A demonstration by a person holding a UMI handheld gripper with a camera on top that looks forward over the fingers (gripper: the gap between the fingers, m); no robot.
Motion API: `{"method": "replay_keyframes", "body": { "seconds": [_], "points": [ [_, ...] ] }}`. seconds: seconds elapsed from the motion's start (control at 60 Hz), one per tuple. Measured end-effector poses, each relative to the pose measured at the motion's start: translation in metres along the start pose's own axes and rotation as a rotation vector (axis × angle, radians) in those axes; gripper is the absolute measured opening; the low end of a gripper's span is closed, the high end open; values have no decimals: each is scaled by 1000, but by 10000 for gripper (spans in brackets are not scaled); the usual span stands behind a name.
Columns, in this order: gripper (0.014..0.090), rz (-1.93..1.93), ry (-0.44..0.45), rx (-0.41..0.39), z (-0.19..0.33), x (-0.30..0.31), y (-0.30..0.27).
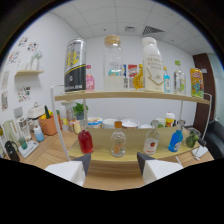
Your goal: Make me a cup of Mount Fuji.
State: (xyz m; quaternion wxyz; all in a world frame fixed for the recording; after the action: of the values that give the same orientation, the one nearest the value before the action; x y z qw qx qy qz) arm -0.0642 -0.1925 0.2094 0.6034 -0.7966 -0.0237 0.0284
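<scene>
Tool [112, 162] released, white fingers [70, 172] spread apart, nothing between them, held low before wooden counter [50, 155]. Beyond fingers, row of small glass bottles on lower wooden tier: red-liquid bottle [85, 141], amber-liquid bottle [118, 143], white-labelled bottle with red mark [151, 144], blue-liquid bottle [175, 140], green-liquid bottle [192, 138]. Upper wooden shelf [130, 96] carries tall black-and-silver can [75, 66], clear glass jar with pale lid [113, 62], white milk-like plastic bottle [152, 65]. Orange pot with plant [48, 124] off to left on counter.
</scene>
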Motion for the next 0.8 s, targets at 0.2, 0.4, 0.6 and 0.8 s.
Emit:
{"method": "replay_keyframes", "body": {
  "seconds": [0.2, 0.4, 0.6, 0.8],
  "points": [
    [753, 0, 46, 3, 67, 13, -12],
    [388, 3, 73, -37, 95, 18, 2],
    [355, 9, 70, -11, 89, 17, 0],
    [351, -17, 55, 30, 55, 6, -7]
  ]
}}
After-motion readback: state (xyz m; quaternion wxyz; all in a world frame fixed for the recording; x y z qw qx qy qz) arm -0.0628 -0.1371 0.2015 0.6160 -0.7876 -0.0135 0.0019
